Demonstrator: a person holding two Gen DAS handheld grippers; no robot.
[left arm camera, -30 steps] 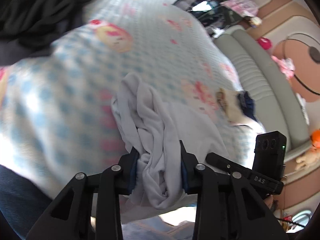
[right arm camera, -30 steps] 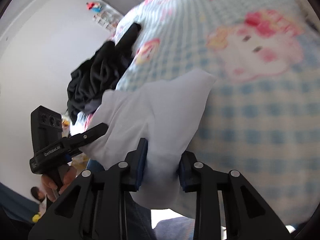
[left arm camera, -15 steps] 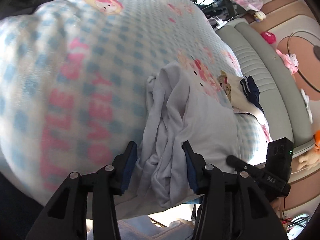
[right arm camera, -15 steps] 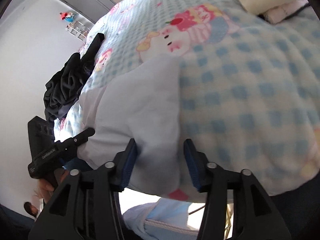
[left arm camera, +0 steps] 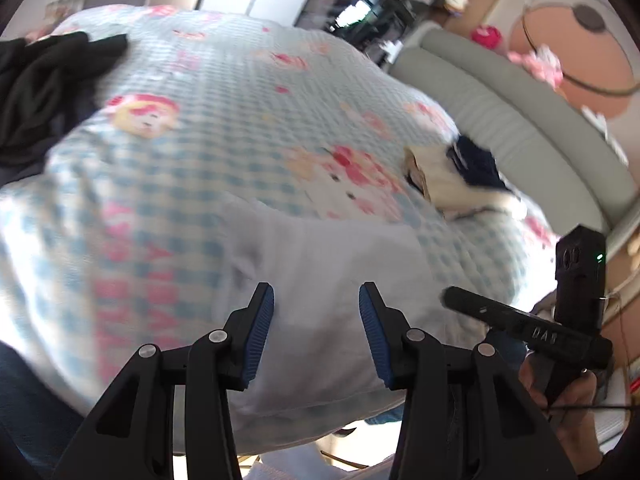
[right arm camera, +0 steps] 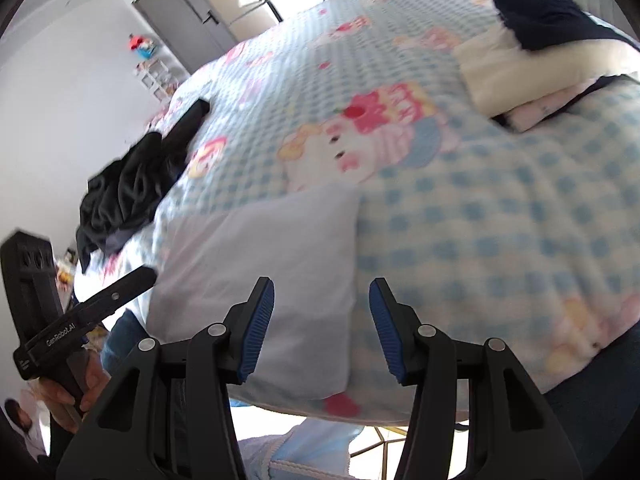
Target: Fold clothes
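The pale lavender cotton garment (left arm camera: 320, 264) lies flat as a smooth folded rectangle on the blue-and-white checked cartoon-print blanket (left arm camera: 208, 92), low in the frame in both views and right at the bed's near edge. The left tool (left arm camera: 317, 322) has just been opening; its blue pads stand apart, clear of the cloth, nothing between them but the garment lying beneath. The right tool (right arm camera: 321, 322) has likewise just been opening and hangs with jaws parted over the garment's right-hand edge (right arm camera: 354, 280), gripping nothing. This fold looks set down and released. A stack of folded cream, navy and pink clothes (right arm camera: 532, 64) sits at upper right, so some work seems done, while the crumpled black garment (right arm camera: 128, 184) at centre left is not yet folded and is probably next. The lavender piece likely needs another fold or a move to the stack. Open blanket fills the middle; the near edge drops away just below the tools.
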